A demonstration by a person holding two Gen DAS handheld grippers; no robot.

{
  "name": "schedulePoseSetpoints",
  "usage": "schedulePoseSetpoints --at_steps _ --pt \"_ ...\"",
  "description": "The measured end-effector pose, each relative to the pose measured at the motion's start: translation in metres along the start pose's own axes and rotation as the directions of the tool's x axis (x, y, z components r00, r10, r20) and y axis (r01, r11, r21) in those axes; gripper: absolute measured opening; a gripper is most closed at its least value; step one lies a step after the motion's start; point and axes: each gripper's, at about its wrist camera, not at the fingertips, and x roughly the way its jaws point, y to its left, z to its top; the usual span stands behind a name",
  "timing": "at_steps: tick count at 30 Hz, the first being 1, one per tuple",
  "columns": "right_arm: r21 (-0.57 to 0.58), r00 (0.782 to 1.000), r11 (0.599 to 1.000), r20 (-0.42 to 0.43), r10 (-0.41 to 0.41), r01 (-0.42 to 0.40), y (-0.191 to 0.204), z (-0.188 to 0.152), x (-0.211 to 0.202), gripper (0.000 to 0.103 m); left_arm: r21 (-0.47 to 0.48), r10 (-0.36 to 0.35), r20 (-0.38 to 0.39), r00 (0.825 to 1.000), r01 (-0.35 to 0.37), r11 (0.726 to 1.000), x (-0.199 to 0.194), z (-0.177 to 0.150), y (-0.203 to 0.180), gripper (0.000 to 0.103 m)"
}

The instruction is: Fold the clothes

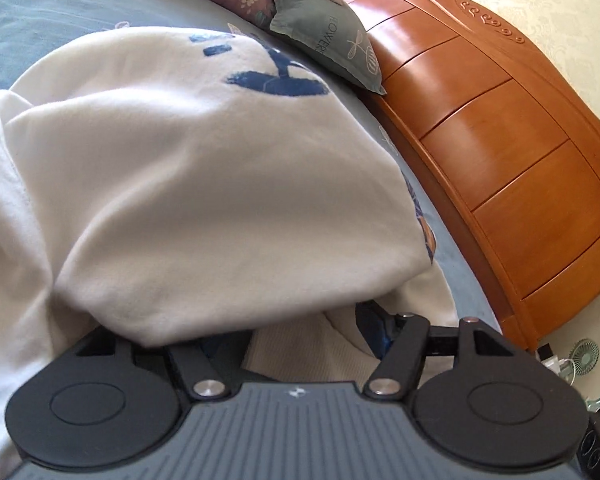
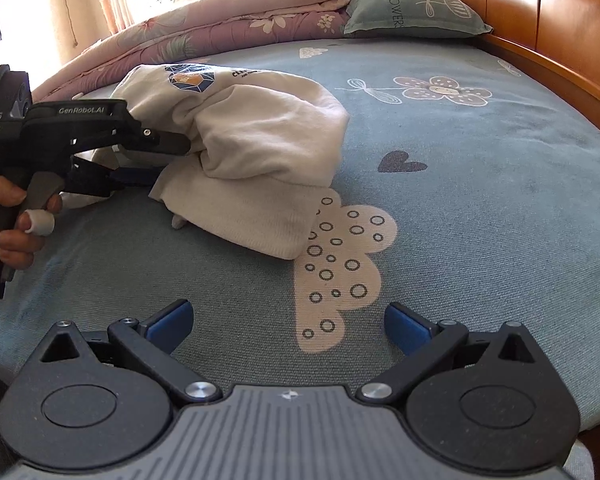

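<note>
A white sweatshirt (image 2: 256,148) with a blue and orange print lies bunched and partly folded on the blue bedsheet (image 2: 480,208). In the left wrist view the sweatshirt (image 1: 204,168) fills the frame and drapes over my left gripper's fingers. My left gripper (image 2: 168,160) reaches in from the left with its fingers spread apart, one above and one below a thick fold of the cloth; its fingertips are hidden in it. My right gripper (image 2: 290,326) is open and empty, low over the sheet in front of the sweatshirt.
A folded floral quilt (image 2: 228,28) and a grey-green pillow (image 2: 412,8) lie at the far side of the bed. An orange wooden headboard (image 2: 548,12) runs along the right. A small fan (image 1: 586,354) stands on the floor beyond the bed's corner.
</note>
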Motion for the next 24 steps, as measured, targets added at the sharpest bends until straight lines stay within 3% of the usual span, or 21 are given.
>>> schedulePoseSetpoints --at_steps 6,9,11,14,18,24 --pt "-0.014 1.000 1.000 0.010 0.007 -0.006 -0.001 -0.002 -0.002 0.103 0.011 -0.093 -0.079 0.993 0.094 0.996 -0.001 -0.023 -0.003 0.063" --pt "-0.018 1.000 1.000 0.016 0.005 -0.005 0.000 -0.003 -0.001 0.103 -0.081 -0.098 -0.060 0.993 0.094 0.992 0.003 -0.015 0.015 0.046" --pt "-0.022 1.000 1.000 0.018 0.003 -0.002 0.000 -0.003 -0.001 0.103 -0.145 -0.099 -0.040 0.994 0.093 0.985 0.009 -0.009 0.028 0.024" --pt "-0.027 1.000 1.000 0.018 -0.002 0.003 0.001 -0.003 -0.001 0.103 -0.172 -0.103 -0.025 0.994 0.097 0.980 0.016 -0.010 0.034 0.019" --pt "-0.034 1.000 0.999 0.017 -0.010 0.010 0.003 -0.003 0.000 0.103 -0.123 -0.048 -0.028 0.998 0.044 0.991 0.013 -0.013 0.022 0.017" --pt "-0.029 1.000 0.999 0.016 -0.015 0.015 0.002 -0.003 -0.001 0.103 -0.046 0.058 -0.027 0.998 -0.059 0.997 -0.007 -0.013 -0.004 0.007"
